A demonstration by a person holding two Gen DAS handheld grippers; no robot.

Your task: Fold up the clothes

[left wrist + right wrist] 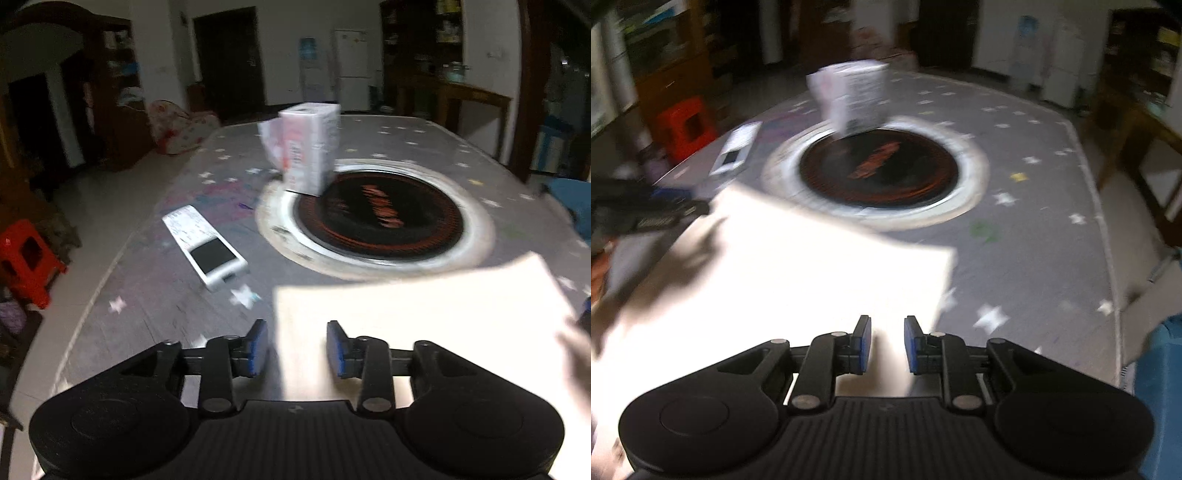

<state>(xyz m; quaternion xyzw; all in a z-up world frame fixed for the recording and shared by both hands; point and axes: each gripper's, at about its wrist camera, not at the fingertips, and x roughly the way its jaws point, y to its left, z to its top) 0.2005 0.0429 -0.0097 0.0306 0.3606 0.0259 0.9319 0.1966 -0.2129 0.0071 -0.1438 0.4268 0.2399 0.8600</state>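
Hovering low over the desk (155,266), both grippers face a pale, overexposed garment (424,295) lying flat at the near edge, just short of the round black burner (380,214). Left gripper (297,349): fingers well apart, empty, straddling the cloth's left edge. Right gripper (887,345): fingers parted less widely, empty, cloth spreading ahead and leftward, its long axis running across. Only the right view shows the other gripper at the cloth's far-left corner; only the left shows the white handset (205,245) clearly.
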